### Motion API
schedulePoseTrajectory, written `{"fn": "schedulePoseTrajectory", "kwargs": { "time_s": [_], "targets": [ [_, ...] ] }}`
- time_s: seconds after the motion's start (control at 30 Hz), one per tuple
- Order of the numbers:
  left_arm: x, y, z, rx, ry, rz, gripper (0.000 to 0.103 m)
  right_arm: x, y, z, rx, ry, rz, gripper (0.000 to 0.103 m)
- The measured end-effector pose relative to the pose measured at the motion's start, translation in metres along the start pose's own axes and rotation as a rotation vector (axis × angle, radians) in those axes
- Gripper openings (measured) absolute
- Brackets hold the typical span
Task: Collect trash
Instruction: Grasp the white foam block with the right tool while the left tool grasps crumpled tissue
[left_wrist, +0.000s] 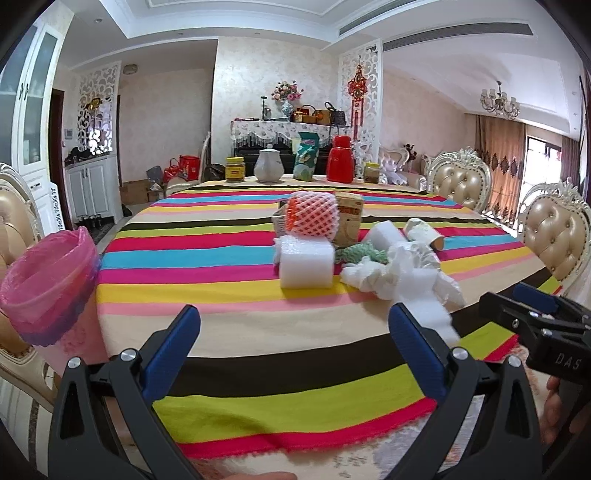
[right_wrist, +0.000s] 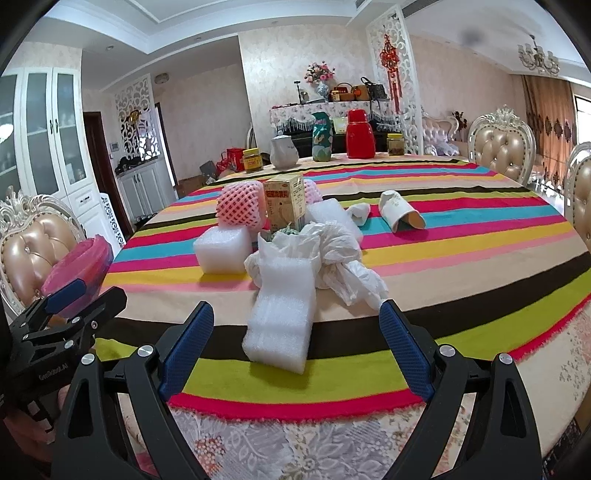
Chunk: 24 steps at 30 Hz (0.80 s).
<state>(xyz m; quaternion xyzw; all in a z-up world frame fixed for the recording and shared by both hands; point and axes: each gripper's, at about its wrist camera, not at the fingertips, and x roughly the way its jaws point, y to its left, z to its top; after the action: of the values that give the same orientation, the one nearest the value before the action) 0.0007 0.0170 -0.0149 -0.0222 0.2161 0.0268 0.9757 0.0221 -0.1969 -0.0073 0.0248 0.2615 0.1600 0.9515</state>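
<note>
Both grippers, left (left_wrist: 294, 350) and right (right_wrist: 296, 343), jaws wide apart, empty, right facing white foam block (right_wrist: 282, 314).

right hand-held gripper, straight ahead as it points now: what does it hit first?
Most likely the white foam block standing between the open right hand-held gripper and the crumpled plastic bag; depth is hard to judge.

Left wrist view: low over the near edge of the round table with the striped cloth (left_wrist: 258, 369), facing across to the far edge; pink-lined bin (left_wrist: 51, 284) at the table's left edge.

Right wrist view: same near edge, set further right, same heading.

Shared: white foam block (left_wrist: 306, 264) (right_wrist: 221, 251), far-edge red flask (left_wrist: 340, 158) (right_wrist: 360, 134).
</note>
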Motion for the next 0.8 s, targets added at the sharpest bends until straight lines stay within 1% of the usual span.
{"fn": "schedulePoseTrajectory", "kwargs": {
  "time_s": [0.1, 0.17, 0.27, 0.37, 0.47, 0.53, 0.57, 0.63, 0.7, 0.73, 0.8],
  "targets": [
    [0.007, 0.010, 0.000, -0.008, 0.016, 0.031, 0.099, 0.013, 0.007, 0.004, -0.016, 0.025, -0.011, 0.086],
    [0.013, 0.018, -0.001, -0.021, 0.028, 0.026, 0.099, 0.021, 0.012, 0.005, -0.027, 0.040, -0.006, 0.086],
    [0.022, 0.029, -0.004, -0.031, 0.048, 0.056, 0.099, 0.039, 0.019, 0.008, -0.057, 0.077, -0.015, 0.086],
    [0.034, 0.042, -0.008, -0.071, 0.089, 0.047, 0.099, 0.057, 0.025, 0.009, -0.066, 0.116, -0.023, 0.086],
    [0.042, 0.049, -0.008, -0.091, 0.112, 0.030, 0.099, 0.078, 0.026, 0.010, -0.076, 0.181, -0.044, 0.086],
    [0.052, 0.050, -0.004, -0.076, 0.143, 0.051, 0.099, 0.091, 0.021, 0.009, -0.056, 0.243, -0.044, 0.083],
    [0.055, 0.049, -0.002, -0.071, 0.147, 0.055, 0.099, 0.096, 0.018, 0.008, -0.039, 0.267, -0.037, 0.081],
    [0.061, 0.049, 0.004, -0.064, 0.147, 0.065, 0.099, 0.105, 0.011, 0.008, -0.026, 0.315, -0.053, 0.078],
    [0.067, 0.048, 0.011, -0.069, 0.152, 0.054, 0.098, 0.108, 0.007, 0.010, -0.036, 0.332, -0.053, 0.068],
    [0.070, 0.047, 0.015, -0.075, 0.156, 0.048, 0.098, 0.108, 0.007, 0.011, -0.041, 0.335, -0.046, 0.064],
    [0.076, 0.044, 0.022, -0.086, 0.164, 0.039, 0.098, 0.110, 0.005, 0.013, -0.049, 0.348, -0.039, 0.049]
  ]
}}
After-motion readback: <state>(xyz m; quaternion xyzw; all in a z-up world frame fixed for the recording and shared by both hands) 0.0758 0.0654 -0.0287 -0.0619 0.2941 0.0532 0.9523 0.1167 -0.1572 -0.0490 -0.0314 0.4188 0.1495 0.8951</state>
